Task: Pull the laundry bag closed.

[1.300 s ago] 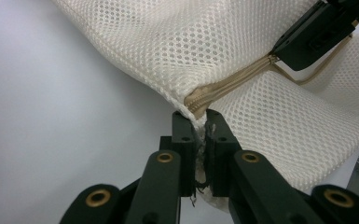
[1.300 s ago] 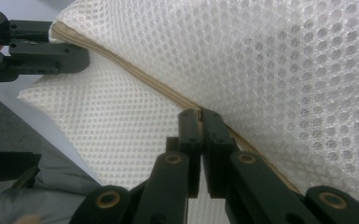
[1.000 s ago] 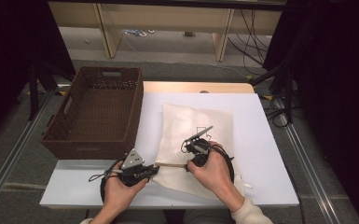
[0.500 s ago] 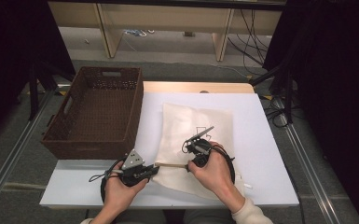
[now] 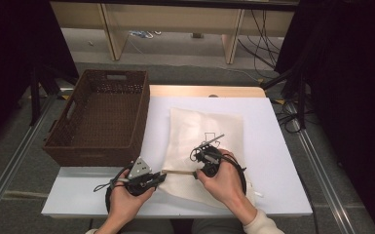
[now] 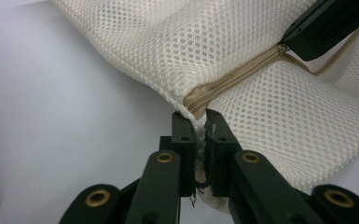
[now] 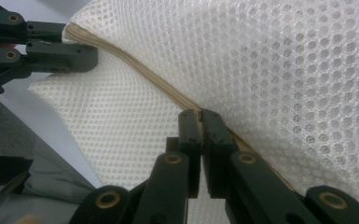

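Note:
A white mesh bag [image 5: 205, 130] lies flat on the white table [image 5: 282, 161], its tan zipper [image 5: 179, 171] along the near edge. My left gripper [image 5: 161, 176] is shut on the bag's corner at the zipper's end; in the left gripper view its jaws [image 6: 200, 119] pinch frayed fabric just below the zipper [image 6: 233, 77]. My right gripper [image 5: 196, 172] is shut on the zipper a short way along; in the right gripper view [image 7: 200, 114] the jaws meet on the tan zipper [image 7: 140, 70]. Whether a pull tab sits between them is hidden. The two grippers face each other, close together.
A brown wicker basket [image 5: 95, 151] stands at the table's left, reaching past its left edge. A wooden strip [image 5: 204, 91] runs along the far edge. Cables lie on the floor beyond. Bare table shows to the right of the bag.

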`<state>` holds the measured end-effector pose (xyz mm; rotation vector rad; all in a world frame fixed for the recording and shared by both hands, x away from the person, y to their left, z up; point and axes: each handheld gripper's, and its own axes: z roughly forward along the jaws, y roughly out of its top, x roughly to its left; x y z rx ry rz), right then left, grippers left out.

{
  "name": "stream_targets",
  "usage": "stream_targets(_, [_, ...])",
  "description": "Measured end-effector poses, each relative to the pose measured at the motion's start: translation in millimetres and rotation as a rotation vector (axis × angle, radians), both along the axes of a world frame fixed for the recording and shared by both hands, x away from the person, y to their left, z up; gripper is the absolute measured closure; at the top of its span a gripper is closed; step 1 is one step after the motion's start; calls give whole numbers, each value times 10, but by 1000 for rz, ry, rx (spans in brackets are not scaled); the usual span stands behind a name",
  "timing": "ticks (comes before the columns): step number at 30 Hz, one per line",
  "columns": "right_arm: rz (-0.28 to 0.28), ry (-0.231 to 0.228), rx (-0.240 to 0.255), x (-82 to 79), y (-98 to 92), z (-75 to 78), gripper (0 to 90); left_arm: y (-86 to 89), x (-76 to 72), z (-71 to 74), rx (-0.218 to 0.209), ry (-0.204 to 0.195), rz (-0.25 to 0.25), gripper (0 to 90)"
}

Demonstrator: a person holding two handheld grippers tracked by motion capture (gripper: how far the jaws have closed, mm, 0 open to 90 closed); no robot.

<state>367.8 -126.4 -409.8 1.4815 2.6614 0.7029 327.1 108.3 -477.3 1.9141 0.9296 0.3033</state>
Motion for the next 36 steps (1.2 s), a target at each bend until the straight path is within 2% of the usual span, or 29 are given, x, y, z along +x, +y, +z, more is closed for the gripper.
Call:
stream_targets(1, [-5,7,5,-9,5,-3,883,-1,0,-5,-2,-5,-1,839])
stream_targets(2, [-4,-3,-10,-8,10,-17,883,-2,-2,-6,1,-7,-2,840])
stream_targets(5, [-7,-5,1,-19,-4,-24,883,7,-7,-2,17,-4,-4,840])
stream_targets(7, [8,-8,11,-12,-21,-30,883,-4,-8,-4,5,-7,-2,840])
stream_targets(8, [11,-7,17,-13,-21,-29,883,16,-4,4,33,-8,-17,840])
stream_targets(10, [26,-22,6,-3,-24,-33,883,8,-8,4,24,-10,-8,840])
stream_targets(11, [12,-14,14,-13,-12,-29,883,1,-8,2,12,-9,-2,840])
stream_targets(14, [-17,3,-6,-13,3,-31,883,9,2,7,21,-9,-10,840])
stream_targets(16, [9,-7,-7,11,-23,-45,883,10,-1,11,24,-5,-6,840])
stream_targets(18, [-24,13,-25,-14,-7,-30,883,20,1,17,28,-9,-11,841])
stream_targets(22, [-19,14,-13,-20,-19,-19,883,14,-5,12,23,-7,-5,840])
stream_targets(25, [-22,18,-22,-12,-20,-21,883,14,-7,18,26,-2,-7,840])
stream_targets(27, [-19,25,-7,-13,-29,-21,883,12,-5,10,23,-6,-4,840])
stream_targets(28, [-21,22,-23,-11,-21,-25,883,15,-3,9,24,-4,-5,840])
stream_targets(32, [-47,44,-24,-19,-22,-12,883,17,-3,11,27,-8,-5,840])
stream_targets(36, [-20,12,-24,1,-57,-19,883,18,-2,11,25,-5,-4,840])
